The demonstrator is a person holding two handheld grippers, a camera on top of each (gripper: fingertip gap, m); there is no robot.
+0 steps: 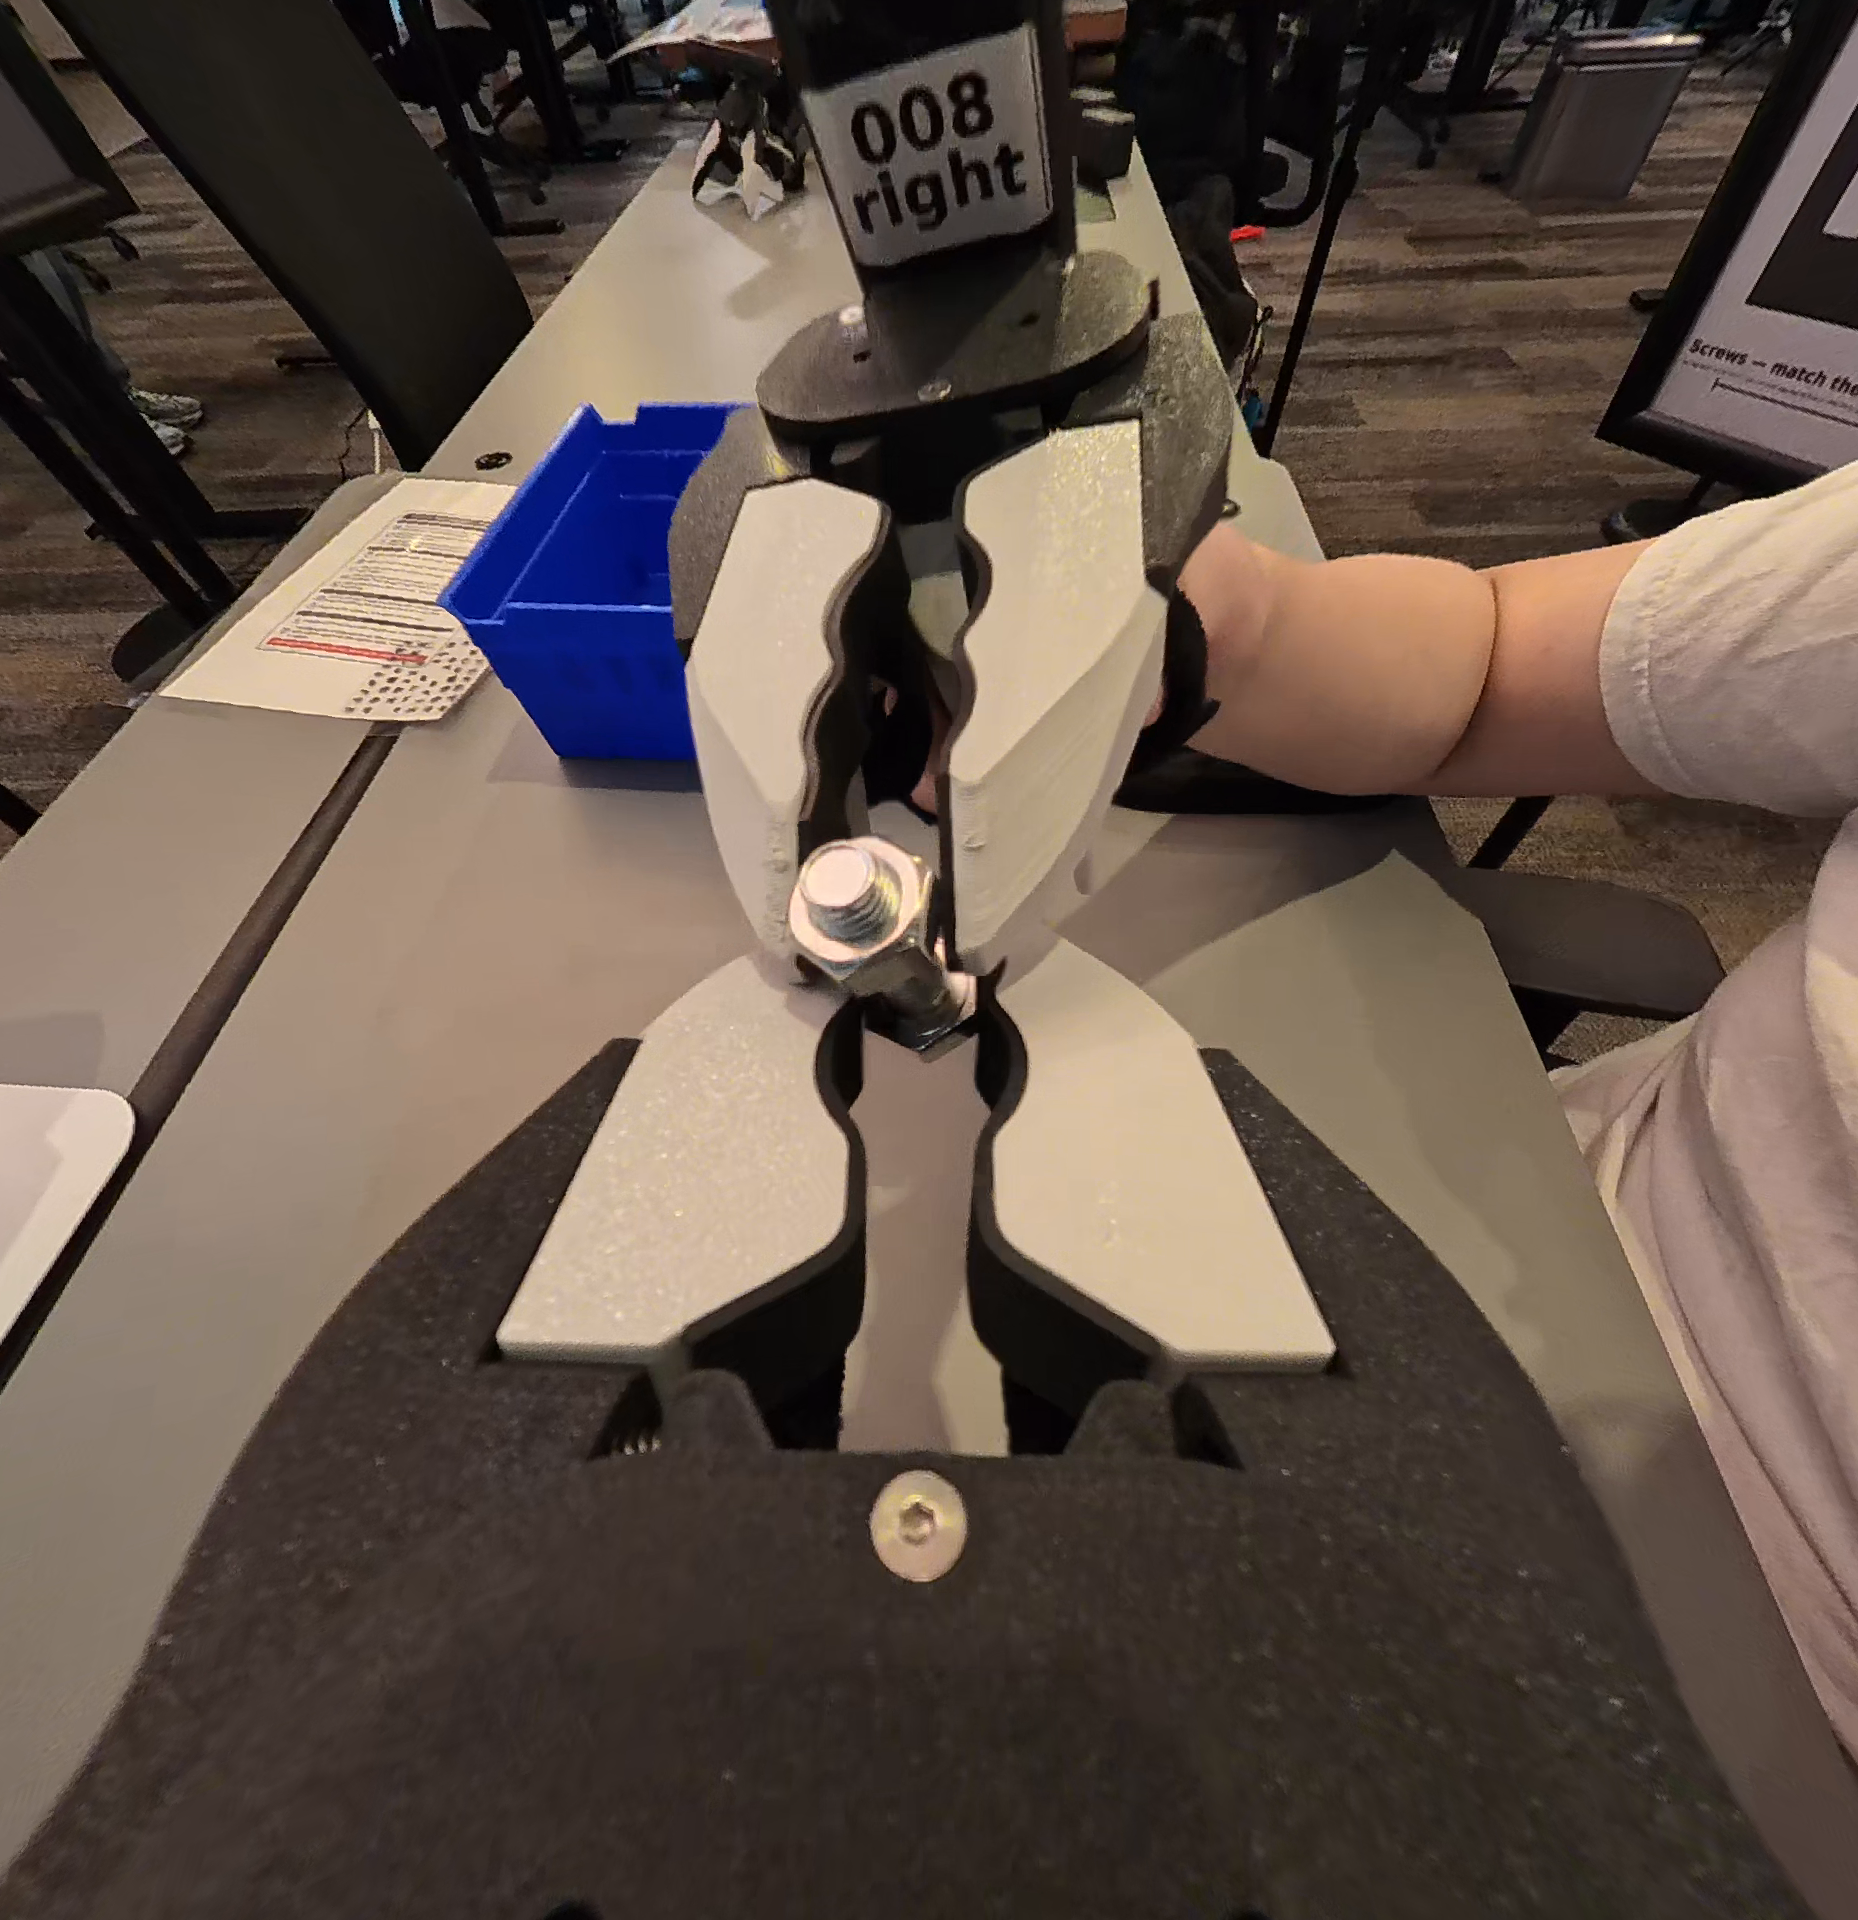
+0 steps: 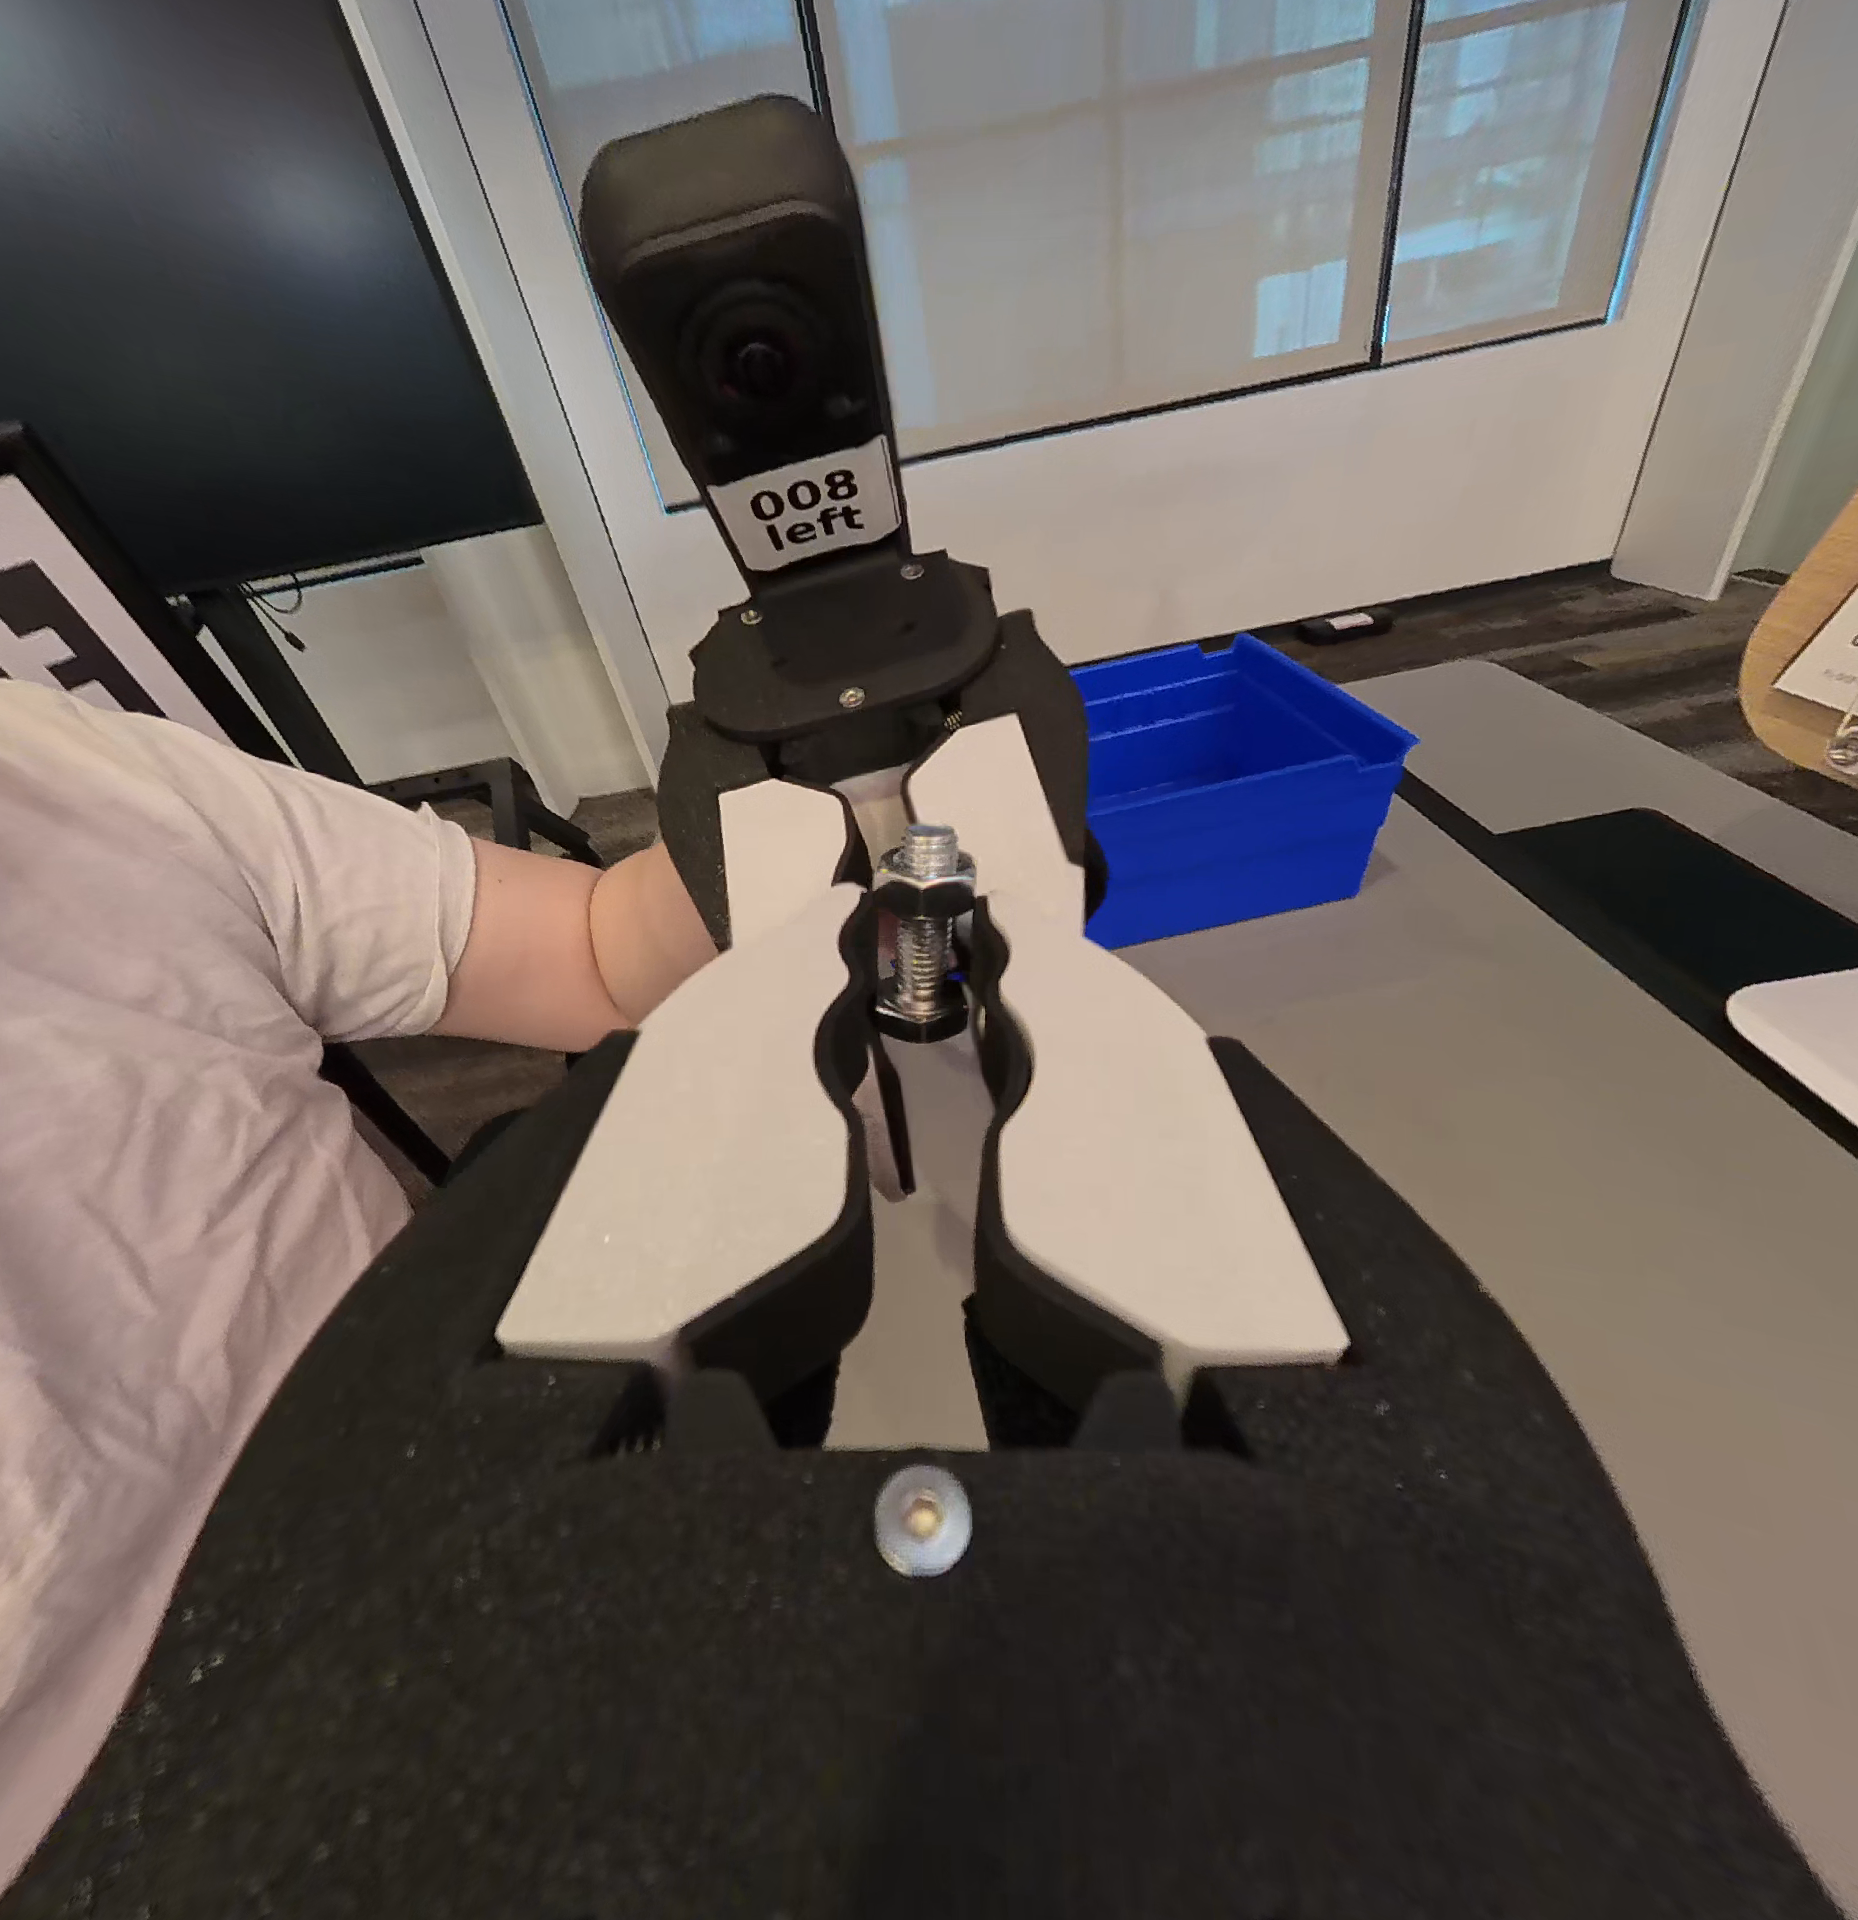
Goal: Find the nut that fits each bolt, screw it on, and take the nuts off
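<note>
A silver bolt with a hex nut near its threaded end is held between the two grippers above the grey table. My left gripper is shut on the bolt's head end. My right gripper comes in from the far side and is shut on the nut. In the right wrist view the bolt stands upright. The nut sits between the tips of my right gripper. The left gripper's fingers reach in from behind, and their tips are hidden.
A blue bin stands on the table just behind the grippers and also shows in the right wrist view. A printed sheet lies to the left of the bin. A person's arm reaches in from the right. A framed sign stands at the far right. One gripper's finger ends stand about 5 centimetres off the other's.
</note>
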